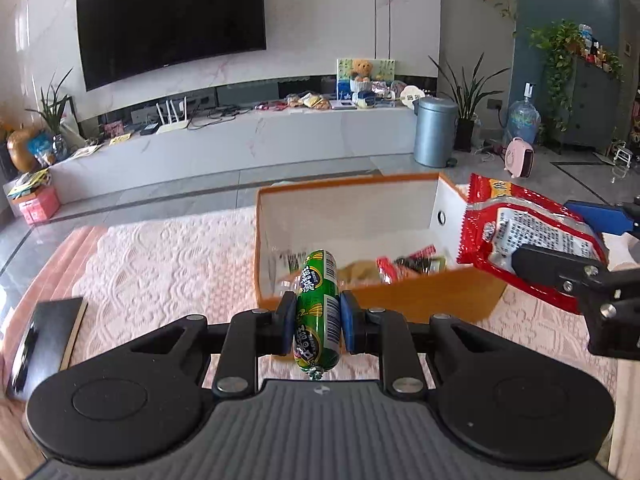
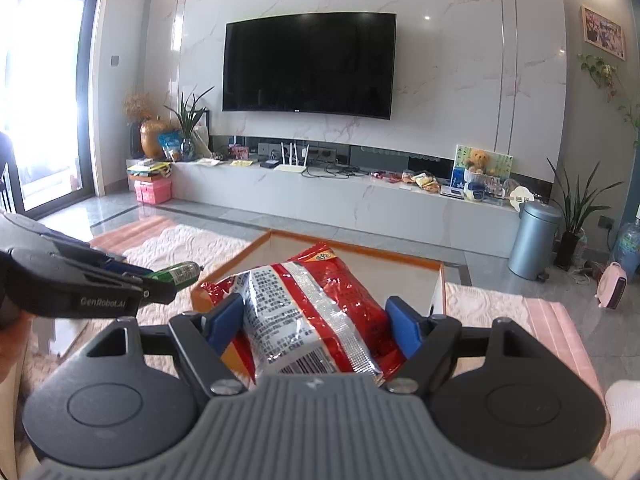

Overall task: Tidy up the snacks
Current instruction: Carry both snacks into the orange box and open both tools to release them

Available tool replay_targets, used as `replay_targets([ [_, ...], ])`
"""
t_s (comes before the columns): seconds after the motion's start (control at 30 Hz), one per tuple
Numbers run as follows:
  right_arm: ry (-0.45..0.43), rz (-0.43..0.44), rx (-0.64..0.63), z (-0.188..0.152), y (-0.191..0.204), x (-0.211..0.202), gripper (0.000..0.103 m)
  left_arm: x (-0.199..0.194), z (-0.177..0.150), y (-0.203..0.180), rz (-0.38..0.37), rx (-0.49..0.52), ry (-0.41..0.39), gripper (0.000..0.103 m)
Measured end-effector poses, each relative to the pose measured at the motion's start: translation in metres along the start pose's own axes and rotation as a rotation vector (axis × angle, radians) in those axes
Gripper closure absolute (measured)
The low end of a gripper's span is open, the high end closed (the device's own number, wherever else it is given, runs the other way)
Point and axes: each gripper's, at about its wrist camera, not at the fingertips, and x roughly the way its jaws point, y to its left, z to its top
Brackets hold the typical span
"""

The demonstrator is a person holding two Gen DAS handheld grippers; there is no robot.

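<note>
My left gripper (image 1: 316, 322) is shut on a green sausage stick (image 1: 318, 304), which stands nearly upright between the blue pads just before the orange box (image 1: 440, 292). The box is open-topped with white inner walls and holds several snack packets (image 1: 404, 266). At the right, my right gripper (image 2: 316, 326) is shut on a red and silver snack bag (image 2: 316, 312), held above the box's near right corner; the same red bag (image 1: 520, 232) shows in the left wrist view. In the right wrist view the left gripper (image 2: 160, 284) appears at the left with the sausage stick (image 2: 180, 273).
The box stands on a pink and white quilted mat (image 1: 168, 256). A dark book-like object (image 1: 52, 332) lies on the mat at the left. Beyond are a grey tiled floor, a white TV bench (image 2: 360, 200), a grey bin (image 1: 434, 132) and potted plants.
</note>
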Motion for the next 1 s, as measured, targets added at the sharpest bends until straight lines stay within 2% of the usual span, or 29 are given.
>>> replay_targets([
  [0.37, 0.061, 0.05, 0.114, 0.044, -0.035, 0.06, 0.028, 0.037, 0.042, -0.009, -0.037, 0.092, -0.016, 0.078],
  [0.73, 0.273, 0.081, 0.308, 0.043, -0.085, 0.153, 0.028, 0.109, 0.05, -0.014, -0.08, 0.131, 0.108, 0.078],
  [0.87, 0.333, 0.054, 0.305, 0.043, -0.093, 0.184, 0.028, 0.137, 0.049, -0.015, -0.089, 0.158, 0.143, 0.078],
  [1.0, 0.377, 0.026, 0.243, 0.042, -0.091, 0.215, 0.028, 0.162, 0.051, -0.012, -0.121, 0.155, 0.189, 0.078],
])
